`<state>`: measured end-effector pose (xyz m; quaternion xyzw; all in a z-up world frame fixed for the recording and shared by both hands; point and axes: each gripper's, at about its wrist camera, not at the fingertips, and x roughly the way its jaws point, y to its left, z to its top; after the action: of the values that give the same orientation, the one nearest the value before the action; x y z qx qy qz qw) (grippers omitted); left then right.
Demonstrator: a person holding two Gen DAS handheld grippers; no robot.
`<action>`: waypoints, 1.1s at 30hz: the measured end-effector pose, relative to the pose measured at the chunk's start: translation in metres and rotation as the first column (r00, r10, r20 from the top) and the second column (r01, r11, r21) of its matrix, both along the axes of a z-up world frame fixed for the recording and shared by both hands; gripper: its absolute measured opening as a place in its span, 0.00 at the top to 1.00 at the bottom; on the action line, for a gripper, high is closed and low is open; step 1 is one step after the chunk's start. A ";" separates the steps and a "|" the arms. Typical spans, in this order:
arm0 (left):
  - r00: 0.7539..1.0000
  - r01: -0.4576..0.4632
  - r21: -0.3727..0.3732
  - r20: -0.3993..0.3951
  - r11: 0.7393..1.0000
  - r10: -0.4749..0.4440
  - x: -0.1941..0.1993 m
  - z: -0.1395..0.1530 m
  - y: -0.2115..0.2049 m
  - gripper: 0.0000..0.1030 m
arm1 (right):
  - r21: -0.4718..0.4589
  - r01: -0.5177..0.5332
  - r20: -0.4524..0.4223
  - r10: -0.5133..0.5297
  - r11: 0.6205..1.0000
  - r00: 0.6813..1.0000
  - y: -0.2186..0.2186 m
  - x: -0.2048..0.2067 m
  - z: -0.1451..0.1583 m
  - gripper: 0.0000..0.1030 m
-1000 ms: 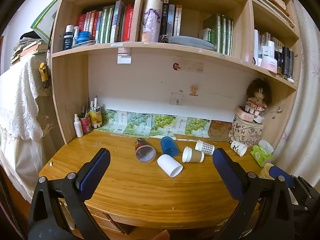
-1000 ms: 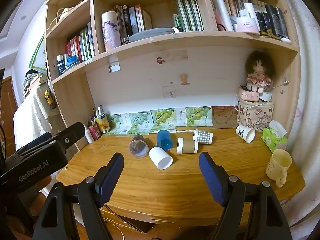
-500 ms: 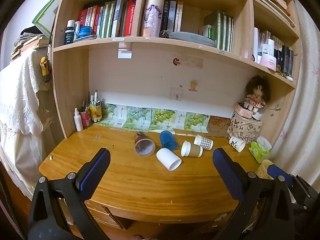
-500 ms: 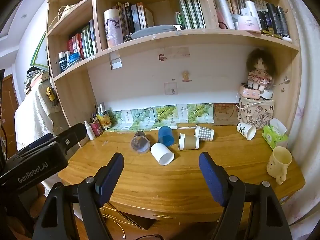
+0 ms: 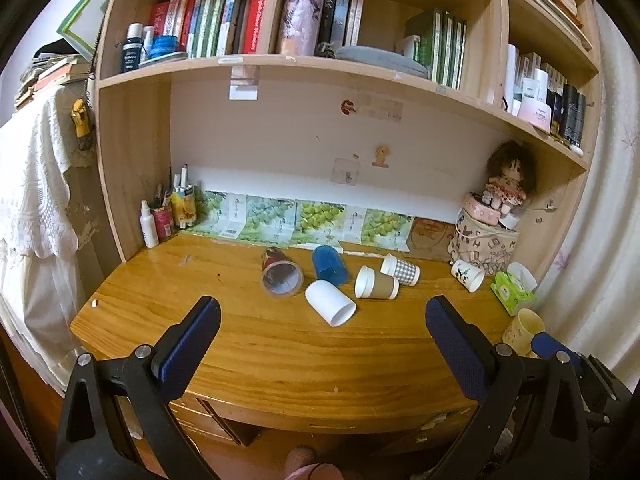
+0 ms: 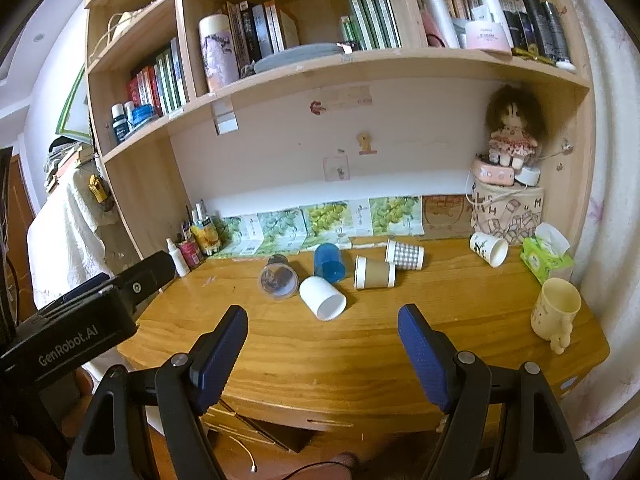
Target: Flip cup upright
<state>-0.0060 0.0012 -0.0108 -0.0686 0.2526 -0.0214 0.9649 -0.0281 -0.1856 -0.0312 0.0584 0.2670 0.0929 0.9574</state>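
Several cups lie on their sides mid-desk: a clear cup [image 5: 280,275] [image 6: 278,278], a blue cup [image 5: 329,264] [image 6: 329,261], a white cup [image 5: 330,303] [image 6: 322,298], a brown-sleeved paper cup [image 5: 377,283] [image 6: 374,273], a checked cup [image 5: 400,269] [image 6: 405,255], and a white printed cup [image 5: 467,275] [image 6: 489,249] at the right. My left gripper [image 5: 320,324] is open and empty, above the desk's front edge. My right gripper [image 6: 322,334] is open and empty, also back from the cups.
A cream mug [image 6: 556,311] [image 5: 523,326] stands upright at the desk's right front. A green tissue box [image 6: 546,254], a patterned box with a doll [image 6: 506,212] and bottles [image 6: 192,240] line the back. The wooden desk [image 6: 360,344] sits under bookshelves.
Both grippers have drawn back and risen slightly, so the desk and cups look a little farther and lower. The cups have not moved. Both stay open.
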 end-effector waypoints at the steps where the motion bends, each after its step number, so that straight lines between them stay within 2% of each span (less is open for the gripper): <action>1: 1.000 0.006 -0.001 -0.009 1.000 -0.006 0.002 -0.001 0.000 0.01 | -0.002 0.003 -0.004 -0.003 1.000 1.000 0.001 0.000 -0.001 0.24; 16: 0.982 0.038 -0.058 -0.183 0.998 -0.048 0.052 -0.034 -0.014 0.01 | -0.029 0.026 -0.143 -0.030 0.999 0.989 -0.007 0.035 -0.021 0.24; 27: 0.960 0.019 -0.081 -0.278 0.997 -0.041 0.122 -0.054 -0.035 0.01 | -0.025 0.035 -0.205 -0.040 0.999 0.978 -0.032 0.100 -0.036 0.24; 33: 0.941 0.000 -0.140 -0.336 0.990 -0.047 0.168 -0.065 -0.047 0.01 | -0.020 0.034 -0.246 -0.038 0.999 0.969 -0.049 0.144 -0.046 0.24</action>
<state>0.1624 -0.0457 -0.0762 -0.1346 0.4134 -0.0382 0.8997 0.1159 -0.2342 -0.0770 0.0669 0.3834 0.0656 0.9188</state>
